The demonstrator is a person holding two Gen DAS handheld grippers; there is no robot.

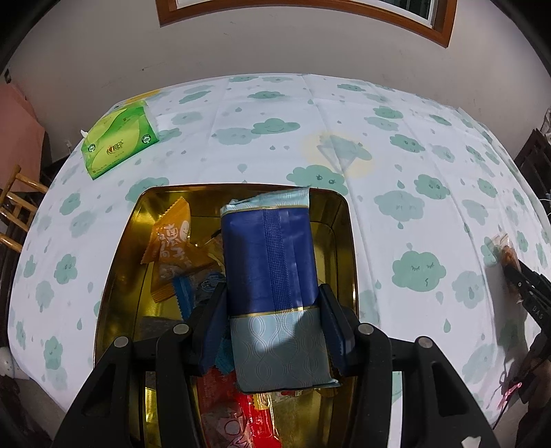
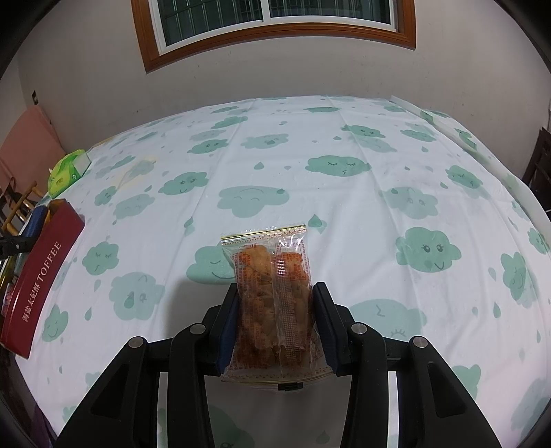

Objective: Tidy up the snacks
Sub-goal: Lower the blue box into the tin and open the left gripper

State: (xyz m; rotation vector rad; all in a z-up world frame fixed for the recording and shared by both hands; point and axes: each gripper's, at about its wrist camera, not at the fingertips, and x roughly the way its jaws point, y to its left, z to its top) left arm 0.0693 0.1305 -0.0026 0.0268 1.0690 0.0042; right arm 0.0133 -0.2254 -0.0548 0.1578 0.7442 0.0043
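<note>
My left gripper (image 1: 272, 293) is shut on a dark blue and pale blue snack packet (image 1: 272, 275) and holds it above the open gold-lined tin (image 1: 344, 220). In the tin lie an orange packet (image 1: 172, 248), small blue-wrapped pieces (image 1: 184, 296) and red packets (image 1: 241, 424). My right gripper (image 2: 275, 289) is shut on a clear packet of brown fried snack (image 2: 272, 286), held over the cloud-print tablecloth (image 2: 344, 213). That gripper also shows at the right edge of the left wrist view, right gripper (image 1: 509, 265). From the right wrist view the tin shows its red side marked TOFFEE (image 2: 38, 282).
A green tissue pack (image 1: 118, 141) lies at the far left of the table near the wall. A wooden chair (image 1: 17, 203) stands off the table's left edge. A window with a wooden frame (image 2: 275, 31) is in the wall behind.
</note>
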